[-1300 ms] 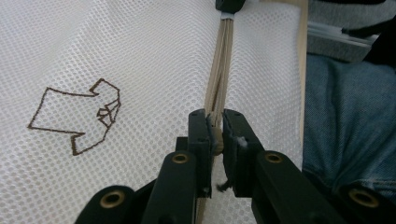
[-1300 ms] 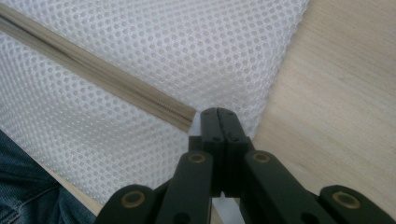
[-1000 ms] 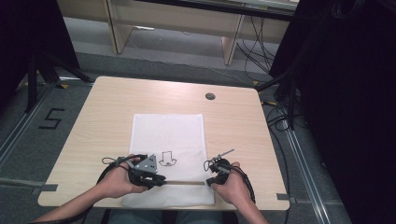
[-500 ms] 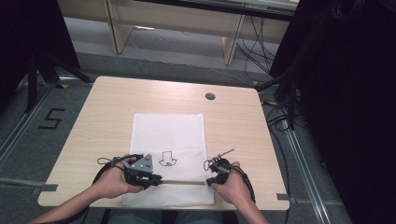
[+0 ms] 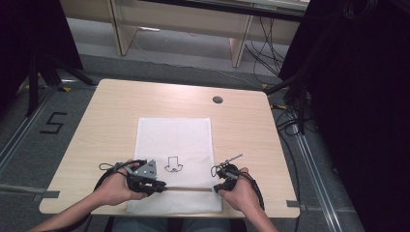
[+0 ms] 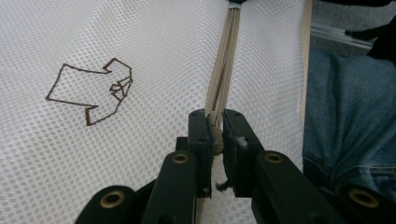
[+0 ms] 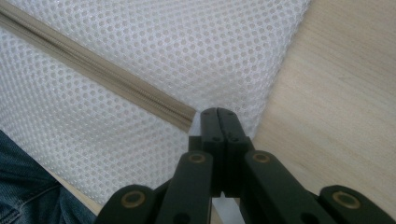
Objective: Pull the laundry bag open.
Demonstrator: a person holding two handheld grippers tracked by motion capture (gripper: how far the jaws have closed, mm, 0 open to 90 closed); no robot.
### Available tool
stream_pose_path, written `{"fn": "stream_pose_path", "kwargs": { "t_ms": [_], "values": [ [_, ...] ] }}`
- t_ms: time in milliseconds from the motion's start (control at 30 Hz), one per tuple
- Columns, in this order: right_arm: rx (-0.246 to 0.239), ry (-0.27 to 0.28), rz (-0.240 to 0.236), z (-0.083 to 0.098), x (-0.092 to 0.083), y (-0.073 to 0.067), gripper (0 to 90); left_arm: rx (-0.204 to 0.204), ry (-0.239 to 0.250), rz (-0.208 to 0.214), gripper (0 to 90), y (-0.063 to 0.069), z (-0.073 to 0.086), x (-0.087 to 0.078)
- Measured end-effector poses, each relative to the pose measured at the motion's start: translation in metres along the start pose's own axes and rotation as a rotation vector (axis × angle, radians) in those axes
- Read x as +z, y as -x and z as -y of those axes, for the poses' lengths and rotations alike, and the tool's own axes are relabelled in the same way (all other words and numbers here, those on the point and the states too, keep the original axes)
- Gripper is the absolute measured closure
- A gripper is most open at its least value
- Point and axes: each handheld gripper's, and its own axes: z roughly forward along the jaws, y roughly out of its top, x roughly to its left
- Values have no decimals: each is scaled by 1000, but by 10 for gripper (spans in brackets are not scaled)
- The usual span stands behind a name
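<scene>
1. White mesh laundry bag (image 5: 175, 145) is lying flat on the wooden table (image 5: 251, 125), under both grippers.
2. Left gripper (image 6: 215, 133) is pinching the beige zipper's (image 6: 224, 65) pull.
3. Right gripper (image 7: 218, 122) is pressed together, clamping mesh just past the zipper's end.

"5" on floor (image 5: 52, 123), prob. taped.

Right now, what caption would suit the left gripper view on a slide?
Left gripper pinching the beige zipper's pull on a white mesh laundry bag with a brown shirt drawing.
</scene>
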Motion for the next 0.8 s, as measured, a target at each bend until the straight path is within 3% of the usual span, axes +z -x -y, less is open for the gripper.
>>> {"fn": "stream_pose_path", "kwargs": {
  "t_ms": [33,67,267,333,800],
  "values": [
    [7,-3,0,0,0,-1,900,3,3,-4,817,0,0,-1],
    [5,-2,-1,0,0,0,900,-18,22,4,817,0,1,0],
    [5,-3,1,0,0,-1,900,5,-1,-7,817,0,2,-2],
    [-1,-1,1,0,0,0,900,-17,17,2,817,0,2,-2],
    [13,-8,11,0,0,-2,900,-8,9,-8,817,0,5,-5]
  ]
}}
